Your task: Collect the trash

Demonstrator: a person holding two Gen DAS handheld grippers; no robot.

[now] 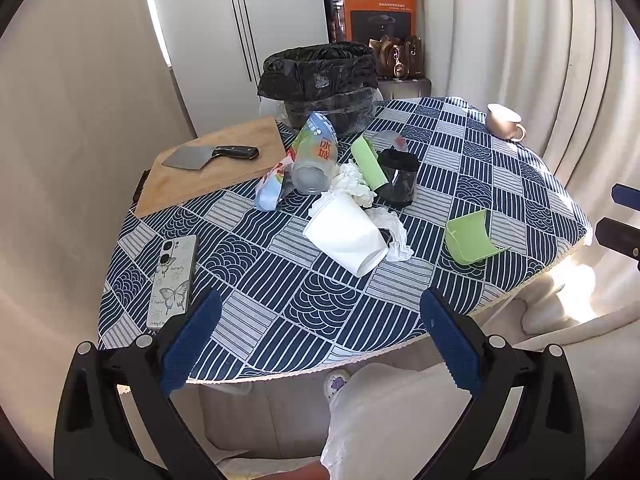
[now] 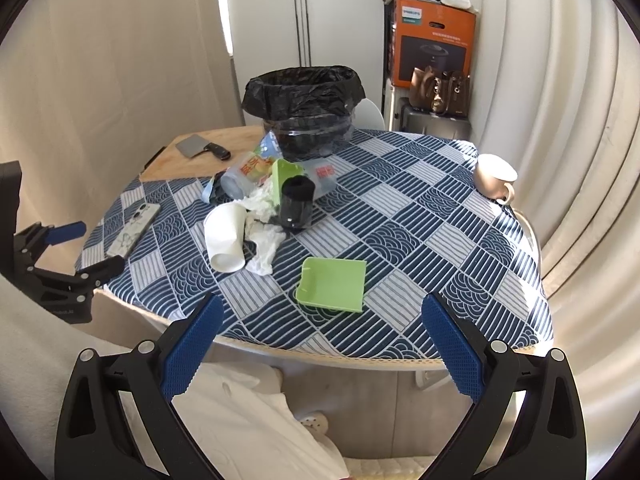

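Observation:
A pile of trash lies mid-table: a tipped white paper cup [image 1: 346,236] [image 2: 226,236], crumpled tissues [image 1: 352,182] [image 2: 264,248], a clear printed plastic cup [image 1: 314,156] [image 2: 248,176], a black cup [image 1: 398,178] [image 2: 296,202], a wrapper [image 1: 270,188] and a green plastic piece [image 1: 368,162]. A green tray-like piece [image 1: 470,236] [image 2: 334,284] lies apart, nearer the front edge. Behind the pile stands a bin with a black bag [image 1: 320,76] [image 2: 304,100]. My left gripper [image 1: 320,336] [image 2: 92,248] and right gripper [image 2: 322,332] [image 1: 620,216] both hover open at the table's near edge, holding nothing.
A phone [image 1: 172,280] [image 2: 134,228] lies at the left edge. A cleaver [image 1: 212,154] rests on a wooden cutting board [image 1: 200,184] at the back left. A mug [image 1: 504,122] [image 2: 494,178] stands far right. The person's legs and shoe show below the table; curtains hang right.

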